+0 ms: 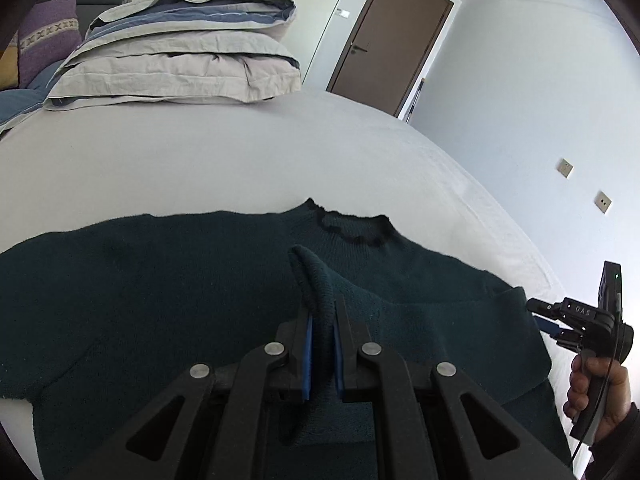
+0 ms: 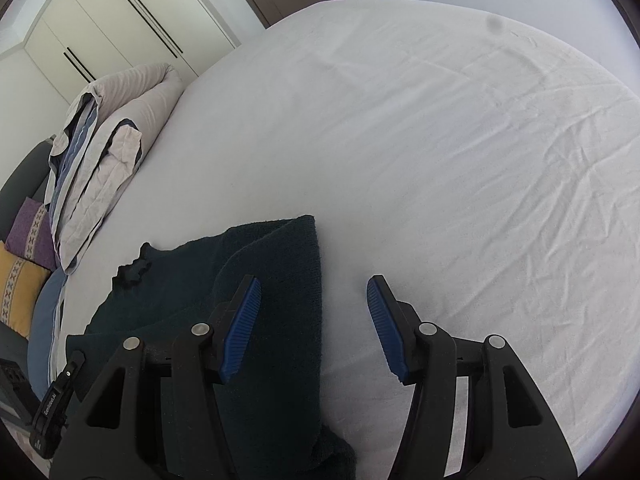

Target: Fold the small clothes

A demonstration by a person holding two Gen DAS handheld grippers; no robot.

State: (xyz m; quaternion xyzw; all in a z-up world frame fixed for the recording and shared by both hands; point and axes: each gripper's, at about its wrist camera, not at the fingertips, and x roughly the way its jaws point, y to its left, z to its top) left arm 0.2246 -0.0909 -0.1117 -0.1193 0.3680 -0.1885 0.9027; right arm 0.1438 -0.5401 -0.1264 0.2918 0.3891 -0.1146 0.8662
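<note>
A dark green sweater lies spread on the pale bed sheet, its neckline pointing toward the far side of the bed. In the left wrist view, far left, purple and yellow cushions sit beside a stack of folded grey bedding at the head of the bed. At the centre of that view the left gripper has its blue pads pressed together on a ribbed cuff of the sweater — the cuff stands up in a fold between the fingers, above the body of the garment. Further right, a brown door stands in the white wall, and at the sweater's right edge the right gripper is held by a hand. In the right wrist view the sweater fills the lower left, one folded edge running straight down past the left finger. The right gripper's jaws stand apart — nothing is pinched between the blue pads; the left one hovers over the sweater's edge, the right one over bare sheet.
</note>
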